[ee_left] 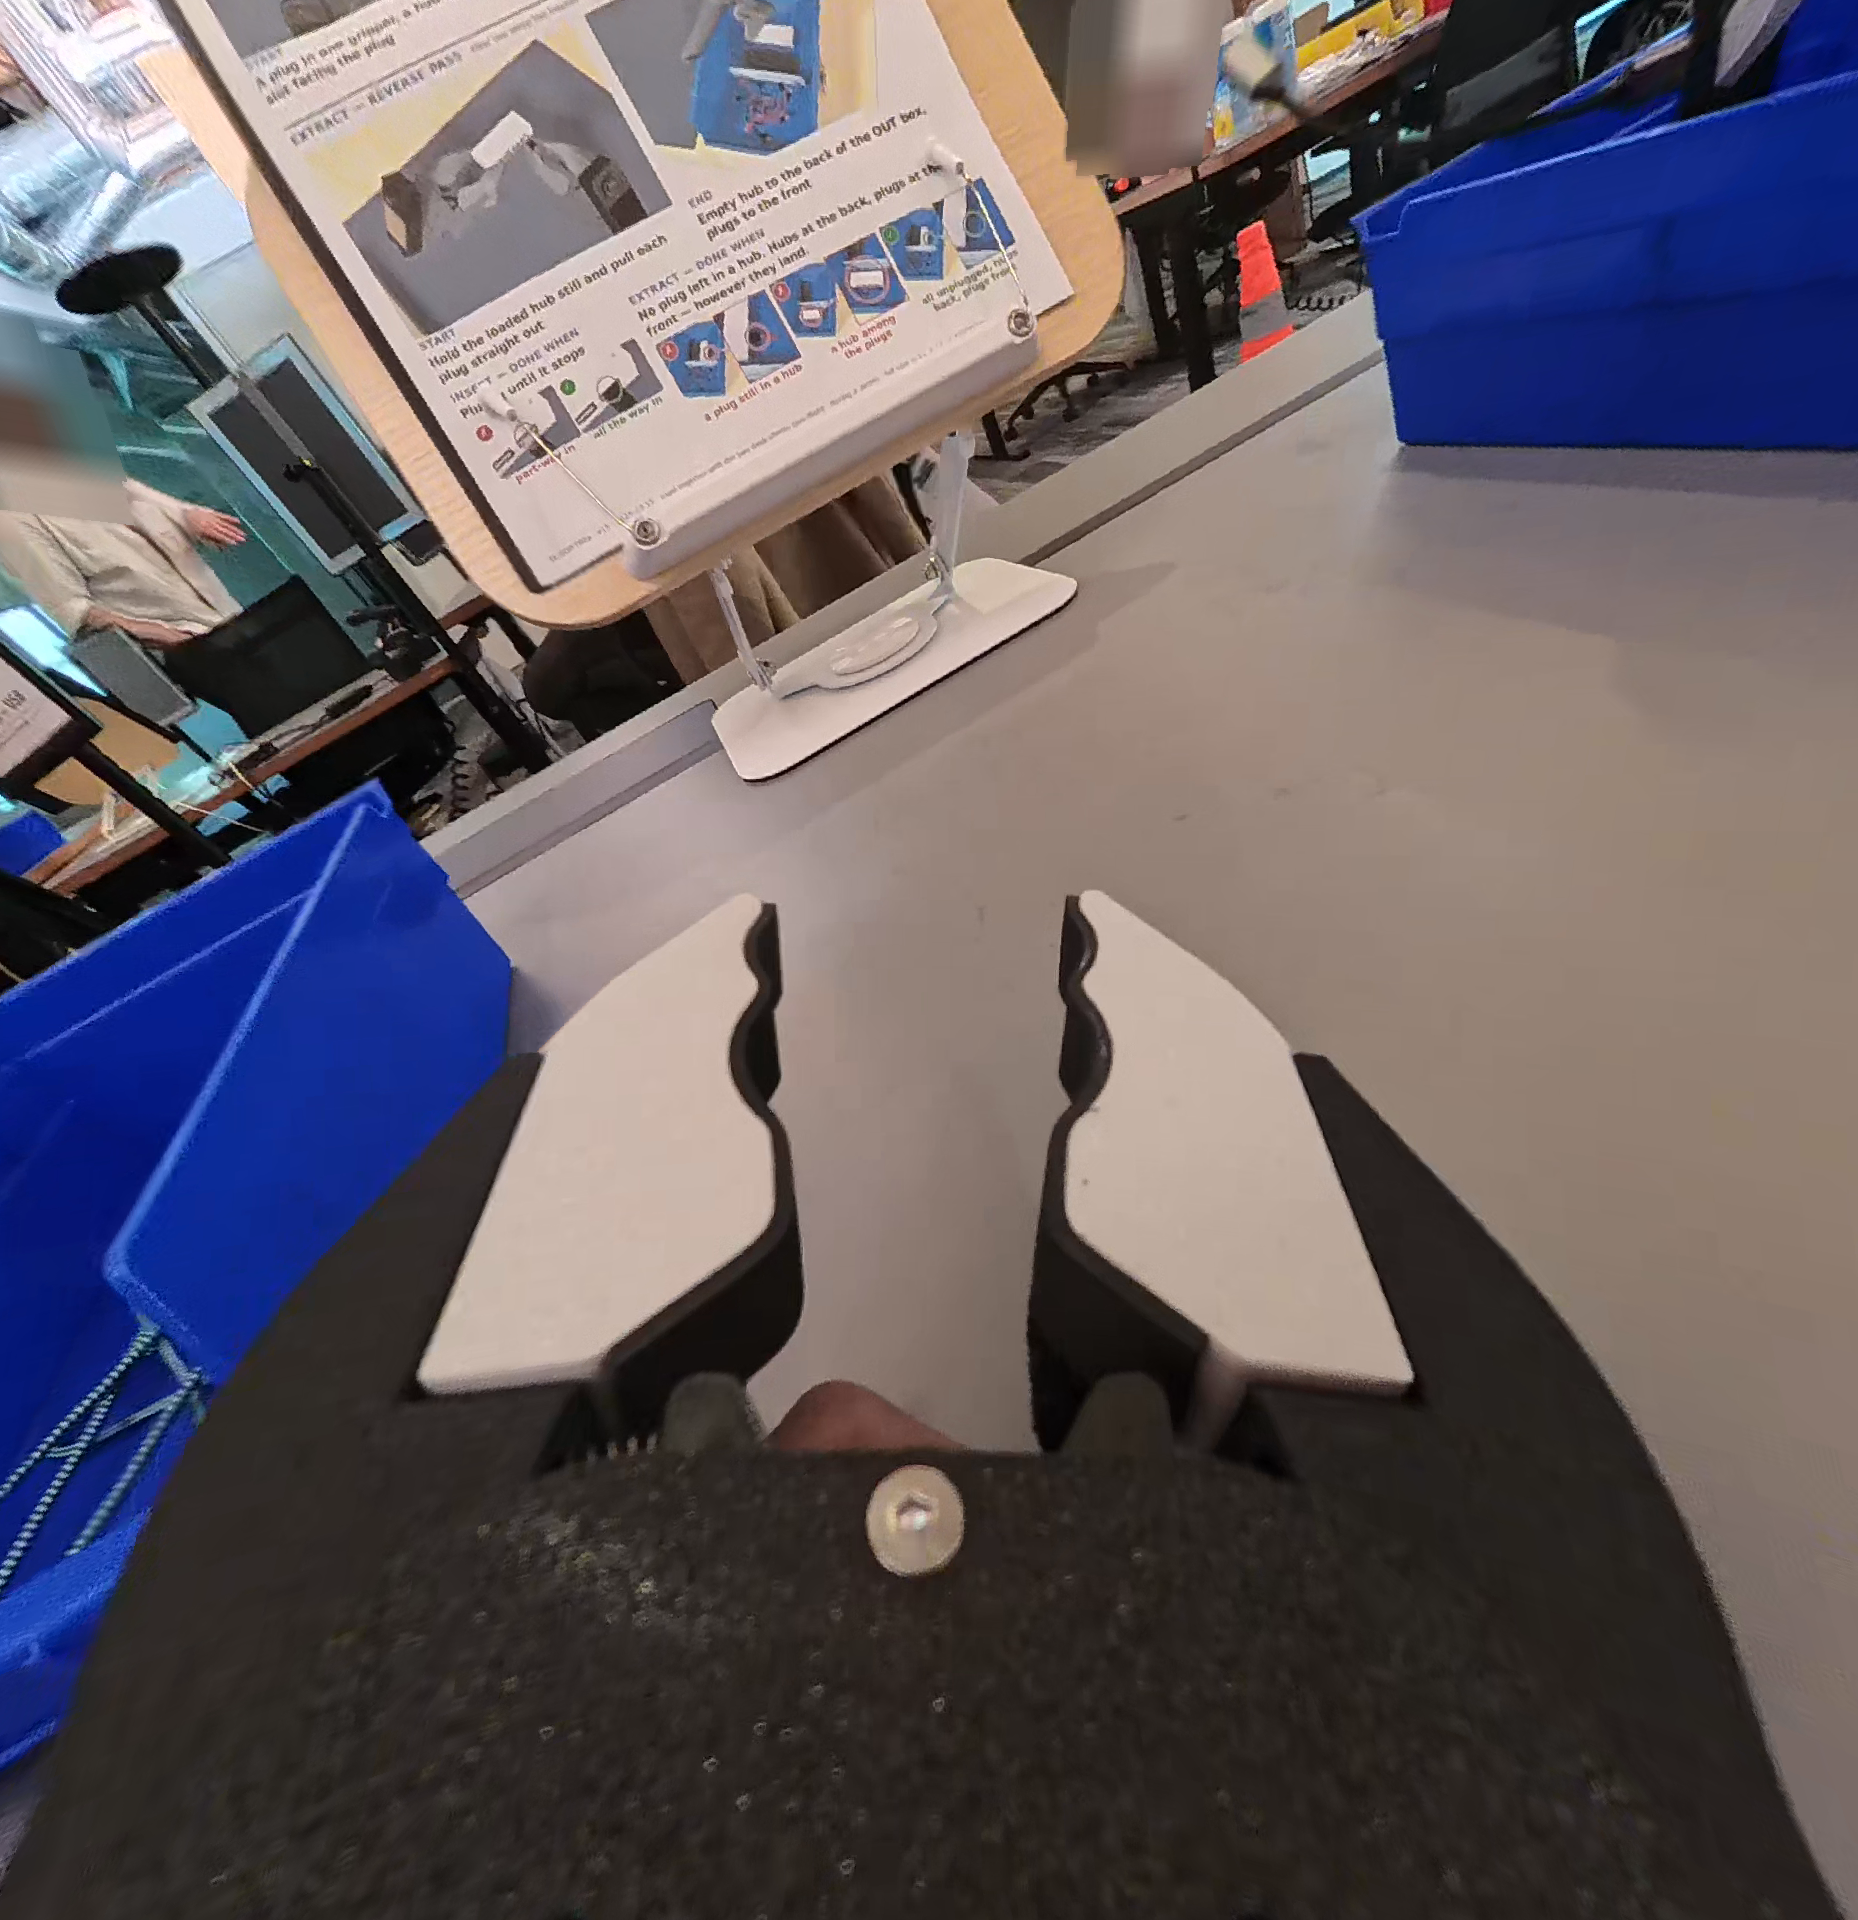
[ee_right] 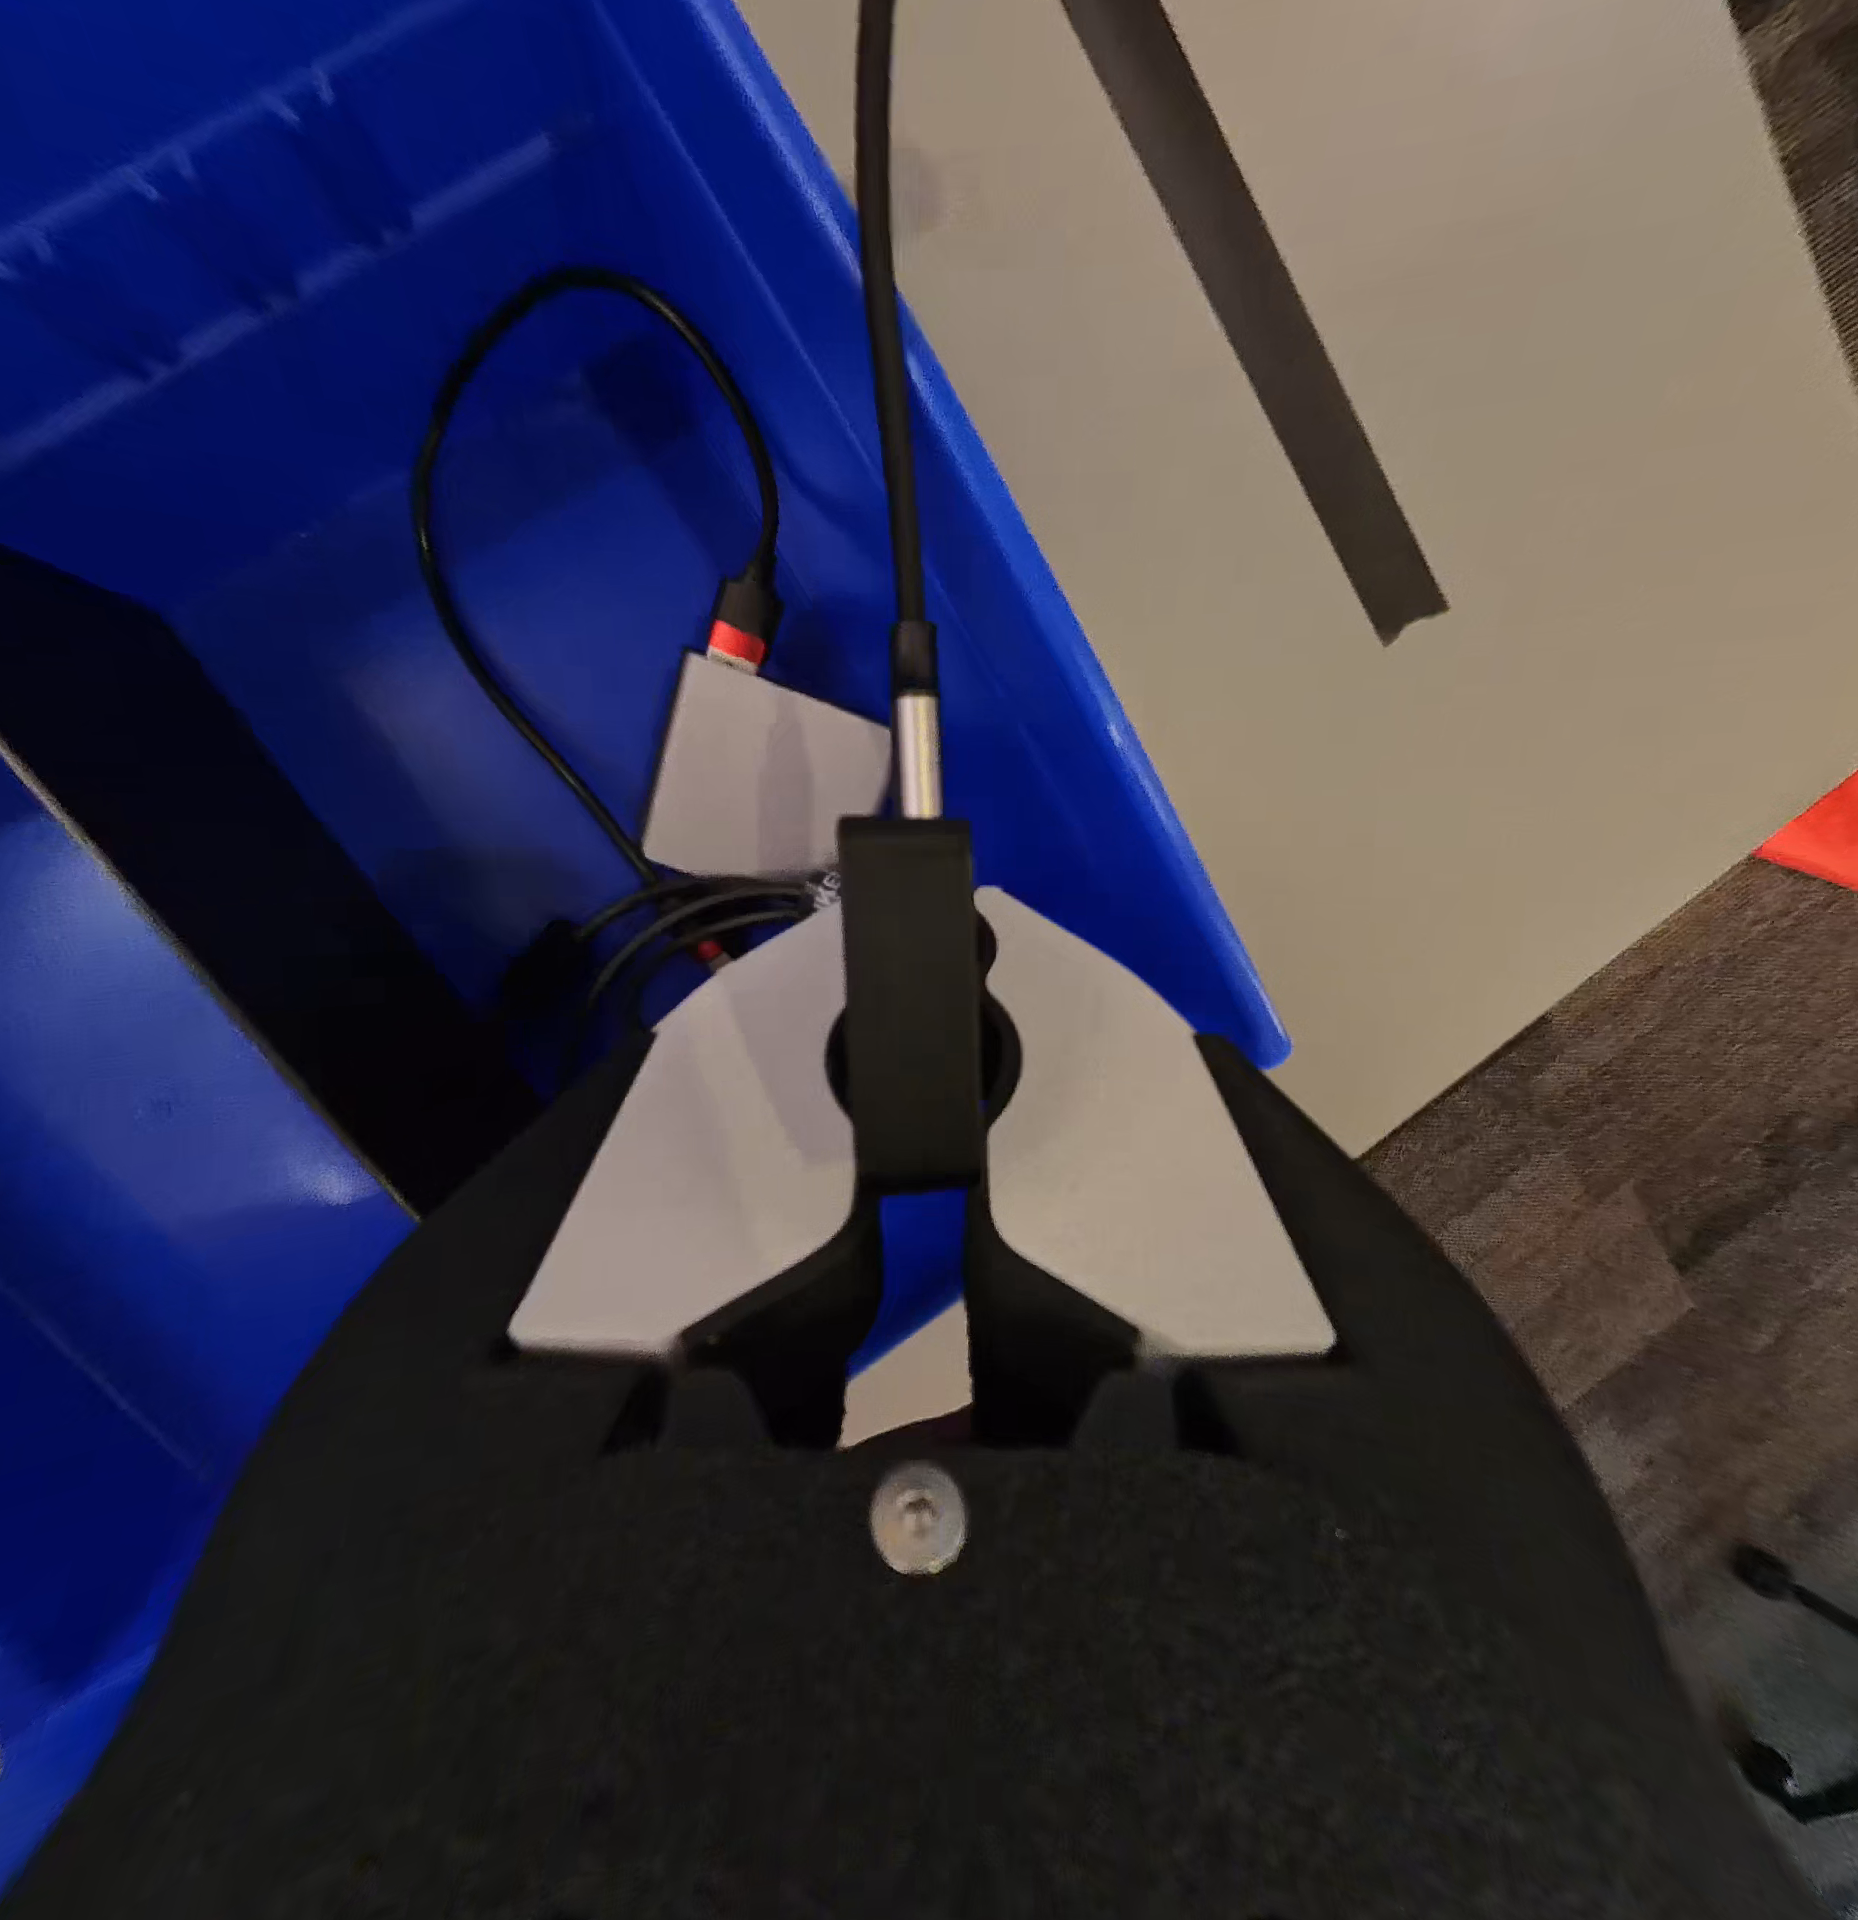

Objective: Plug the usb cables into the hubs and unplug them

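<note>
Now the right tongs (ee_right: pixel 909 997) are clamping a black plug (ee_right: pixel 909 997) above the blue bin (ee_right: pixel 281 364); left tongs (ee_left: pixel 917 966) are gaping, empty, needing a hub (ee_right: pixel 764 774) to steady.

- A lab or workshop-like workroom: grey bench (ee_left: pixel 1424 831) with blue bins (ee_left: pixel 1652 281).
- Instruction sheet on a stand (ee_left: pixel 696 312) at the bench's far edge.
- Cluttered desks (ee_left: pixel 1268 135) and an orange cone (ee_left: pixel 1263 291) beyond.

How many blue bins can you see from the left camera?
2. One blue bin sits at the left beside the open left hand-held gripper; another blue bin sits at the far right on the table. More may be stacked or hidden.
</note>
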`<state>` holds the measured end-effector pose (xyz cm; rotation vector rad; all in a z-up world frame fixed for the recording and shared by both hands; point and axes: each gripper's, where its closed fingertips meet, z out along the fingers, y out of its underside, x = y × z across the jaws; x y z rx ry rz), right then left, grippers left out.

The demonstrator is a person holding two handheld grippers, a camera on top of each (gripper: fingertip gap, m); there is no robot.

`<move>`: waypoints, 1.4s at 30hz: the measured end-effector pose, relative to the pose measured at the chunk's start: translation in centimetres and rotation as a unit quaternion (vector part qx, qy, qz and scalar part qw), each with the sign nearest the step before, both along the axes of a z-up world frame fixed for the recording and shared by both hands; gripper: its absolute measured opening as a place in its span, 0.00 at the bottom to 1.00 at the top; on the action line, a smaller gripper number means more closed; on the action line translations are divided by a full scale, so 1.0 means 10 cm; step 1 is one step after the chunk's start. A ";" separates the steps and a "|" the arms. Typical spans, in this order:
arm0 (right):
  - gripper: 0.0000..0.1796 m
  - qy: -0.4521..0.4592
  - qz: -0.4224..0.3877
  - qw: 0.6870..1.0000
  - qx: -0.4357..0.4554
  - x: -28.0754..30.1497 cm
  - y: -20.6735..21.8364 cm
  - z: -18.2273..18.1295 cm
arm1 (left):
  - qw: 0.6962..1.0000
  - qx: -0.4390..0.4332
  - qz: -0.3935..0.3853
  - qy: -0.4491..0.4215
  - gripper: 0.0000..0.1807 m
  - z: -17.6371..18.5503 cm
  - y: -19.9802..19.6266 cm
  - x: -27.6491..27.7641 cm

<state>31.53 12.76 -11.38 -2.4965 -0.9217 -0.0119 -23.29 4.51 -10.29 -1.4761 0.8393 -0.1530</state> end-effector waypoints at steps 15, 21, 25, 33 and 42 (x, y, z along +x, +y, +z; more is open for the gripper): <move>0.33 0.205 -0.136 0.928 0.279 -0.44 -0.46 1.35 | 0.984 -0.120 0.057 -0.117 0.29 -0.01 0.29 -0.31; 0.35 0.300 -0.092 0.873 0.373 -2.30 -1.15 1.62 | 0.979 -0.131 0.081 -0.134 0.30 -0.02 0.44 -0.30; 0.35 0.342 -0.093 0.876 0.326 -3.33 -1.18 1.02 | 0.975 -0.133 0.107 -0.140 0.31 -0.03 0.52 -0.31; 0.35 0.295 -0.124 0.883 0.344 -3.87 -1.11 0.26 | 0.964 -0.166 0.109 -0.179 0.30 -0.05 0.57 -0.39; 0.31 0.257 -0.120 0.869 0.405 -3.79 -1.08 0.17 | 0.972 -0.160 0.102 -0.142 0.31 -0.09 0.55 -0.30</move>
